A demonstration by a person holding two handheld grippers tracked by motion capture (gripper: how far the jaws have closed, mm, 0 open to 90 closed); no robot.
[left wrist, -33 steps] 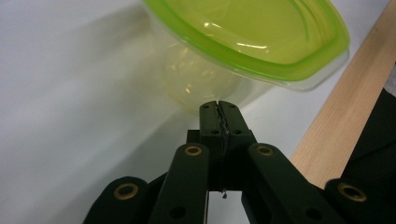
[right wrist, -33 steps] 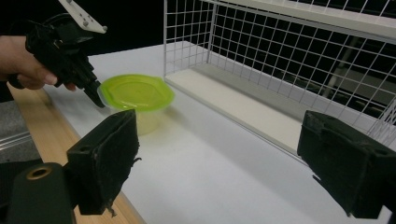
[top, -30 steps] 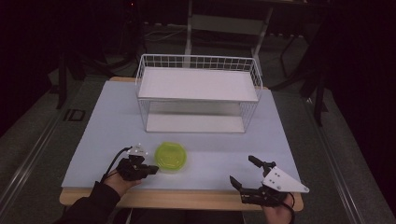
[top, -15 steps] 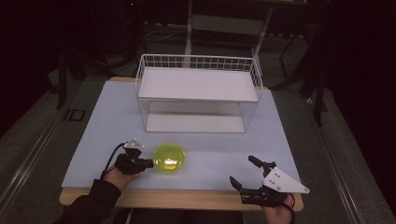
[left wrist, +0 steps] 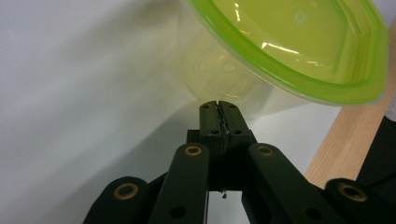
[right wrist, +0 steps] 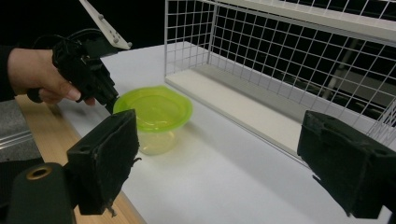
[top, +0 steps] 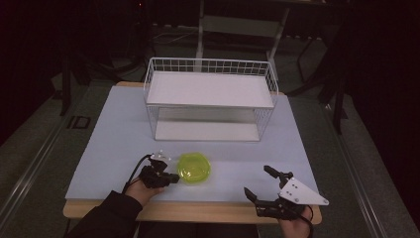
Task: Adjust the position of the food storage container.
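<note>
Lidded green tub by the near edge, left gripper at its side

The wire rack (top: 209,101) stands at the far middle of the table (top: 307,144); the green tub (top: 193,168) sits near the near edge, left of centre. The left gripper (left wrist: 218,106), jaws pressed together, is just beside or touching its wall under the lid. Judged: open before gripping, or nudge gently. The right gripper (top: 260,183) waits spread wide at the near right.

Bare table (top: 109,144) lies open left of the wire rack (top: 210,99), which blocks the far middle. Near the front, the green bowl (top: 194,167) sits apparently touching the left gripper (top: 174,177).
</note>
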